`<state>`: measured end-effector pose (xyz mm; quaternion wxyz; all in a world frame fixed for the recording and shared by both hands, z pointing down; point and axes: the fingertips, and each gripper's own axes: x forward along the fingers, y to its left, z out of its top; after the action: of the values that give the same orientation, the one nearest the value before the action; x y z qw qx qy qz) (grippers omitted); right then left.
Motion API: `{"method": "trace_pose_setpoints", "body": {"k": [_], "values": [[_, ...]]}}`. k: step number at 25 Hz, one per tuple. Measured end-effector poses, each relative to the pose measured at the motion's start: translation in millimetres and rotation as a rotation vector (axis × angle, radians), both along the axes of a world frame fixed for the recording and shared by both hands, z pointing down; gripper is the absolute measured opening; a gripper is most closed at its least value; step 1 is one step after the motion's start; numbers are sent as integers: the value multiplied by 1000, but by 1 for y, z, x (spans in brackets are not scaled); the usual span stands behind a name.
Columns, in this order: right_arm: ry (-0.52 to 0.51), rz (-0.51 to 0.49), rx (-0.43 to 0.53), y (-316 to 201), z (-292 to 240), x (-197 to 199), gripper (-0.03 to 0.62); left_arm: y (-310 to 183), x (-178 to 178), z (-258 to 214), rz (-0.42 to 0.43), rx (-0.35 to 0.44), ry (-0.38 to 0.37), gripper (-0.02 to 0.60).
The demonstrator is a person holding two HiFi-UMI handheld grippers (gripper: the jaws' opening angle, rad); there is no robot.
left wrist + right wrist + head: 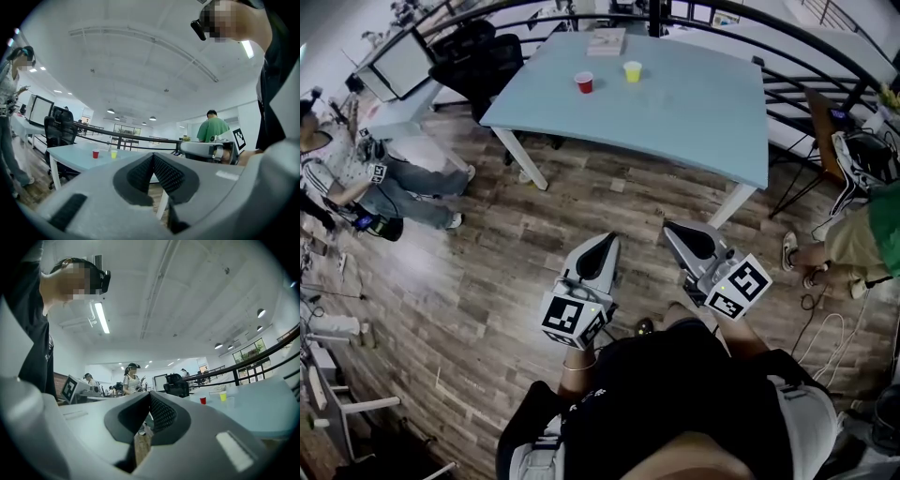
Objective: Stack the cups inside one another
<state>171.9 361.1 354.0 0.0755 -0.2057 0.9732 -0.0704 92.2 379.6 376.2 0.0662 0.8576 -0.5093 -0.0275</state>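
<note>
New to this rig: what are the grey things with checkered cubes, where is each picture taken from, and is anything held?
No robot here: a person carries hand-held tongs in each hand; the marker cubes belong to them. One picture comes from a camera on the person's head, looking down at the left tongs and right tongs above a wooden floor. The other two come from cameras riding on each pair, looking along its jaws. Both pairs are closed and empty. Ahead stands a pale blue table with a red cup and a yellow cup side by side, apart, not yet stacked.
</note>
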Motion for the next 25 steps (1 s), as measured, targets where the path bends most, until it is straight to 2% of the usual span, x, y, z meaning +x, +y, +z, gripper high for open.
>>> {"method": "trace_pose_setpoints", "body": {"k": [8,25], "values": [[-21,54,-8,-26,2,14,2,-17,6,2,20,-7,-6,-12],[-65,15,2,-166,0,-11,2,-114,-47,-11,-151,13,-79,-12]]}}
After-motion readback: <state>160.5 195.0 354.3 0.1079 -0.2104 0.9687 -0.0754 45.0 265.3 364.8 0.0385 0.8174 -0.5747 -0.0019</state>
